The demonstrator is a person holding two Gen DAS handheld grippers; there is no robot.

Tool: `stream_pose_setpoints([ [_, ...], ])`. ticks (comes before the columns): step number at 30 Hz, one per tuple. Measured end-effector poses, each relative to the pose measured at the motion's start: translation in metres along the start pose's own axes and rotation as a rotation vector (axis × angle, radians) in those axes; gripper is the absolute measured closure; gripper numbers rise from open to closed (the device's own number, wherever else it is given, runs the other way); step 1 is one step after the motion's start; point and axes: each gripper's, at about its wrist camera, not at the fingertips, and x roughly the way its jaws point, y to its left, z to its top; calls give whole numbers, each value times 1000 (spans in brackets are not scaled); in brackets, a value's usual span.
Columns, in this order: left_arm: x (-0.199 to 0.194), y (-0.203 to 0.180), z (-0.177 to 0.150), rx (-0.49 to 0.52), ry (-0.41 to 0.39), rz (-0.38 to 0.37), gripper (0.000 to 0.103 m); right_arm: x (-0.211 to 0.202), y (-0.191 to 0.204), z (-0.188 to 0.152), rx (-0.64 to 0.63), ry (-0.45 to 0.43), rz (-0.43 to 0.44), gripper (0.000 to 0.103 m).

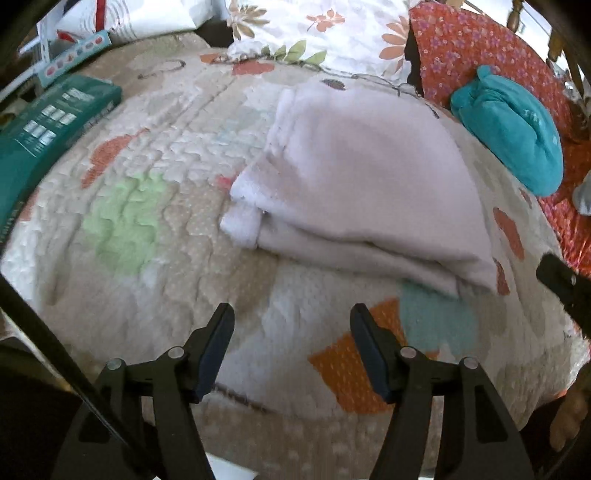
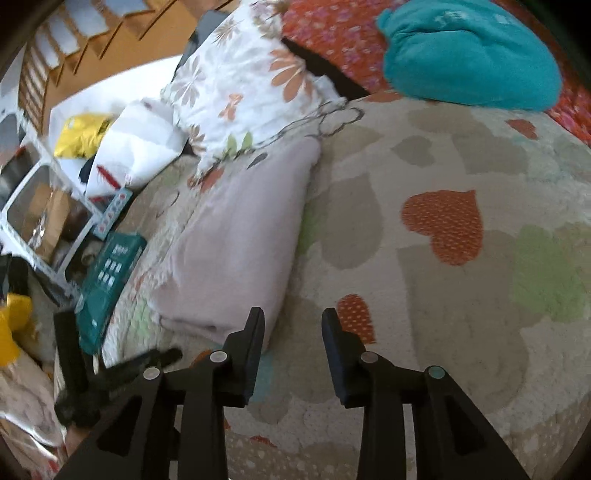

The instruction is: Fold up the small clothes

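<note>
Pale pink folded cloth (image 1: 365,192) lies on the patterned quilt (image 1: 155,229), this side of the floral pillow (image 1: 317,33); left gripper (image 1: 291,354) wide and empty, right gripper (image 2: 293,350) part-open and empty beside its near corner; judgement: pinch both layers at the edge, lift evenly.

The pale pinkish-white garment (image 1: 369,192) lies folded into a thick, roughly rectangular stack on the patterned quilt (image 1: 147,221), its layered edges showing at the near side and a fluffy white corner sticking out at its left end. A teal garment (image 1: 513,129) lies bundled on the orange floral cover (image 1: 480,48), seemingly rolled rather than folded flat.
</note>
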Motion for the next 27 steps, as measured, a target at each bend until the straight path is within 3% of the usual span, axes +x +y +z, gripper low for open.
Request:
stream_pose_setpoints([
  [4, -31, -4, 5, -23, -59, 4, 37, -22, 3, 3, -6, -52, 8, 66],
  [6, -45, -6, 11, -23, -88, -17, 32, -34, 6, 2, -21, -83, -19, 61],
  [9, -59, -9, 20, -6, -118, -44, 31, -51, 11, 9, 12, -99, -55, 61],
  [12, -71, -8, 29, 16, -166, -52, 28, -65, 34, 28, 34, -100, 27, 61],
  [14, -68, -4, 36, 3, -168, -57, 27, -63, 60, 42, -22, -103, 63, 61],
  [18, -50, 9, 53, -29, -97, -58, 27, -22, 95, 67, -145, -46, 38, 61],
  [22, -36, 18, 75, -59, -100, -45, 27, 45, 78, 102, -73, 38, 92, 61],
  [25, -19, 19, 91, -72, -80, -60, 27, 83, 63, 122, 6, 78, 170, 61],
  [27, -3, 17, 101, -63, -68, -51, 27, 113, 59, 133, 72, 123, 288, 61],
])
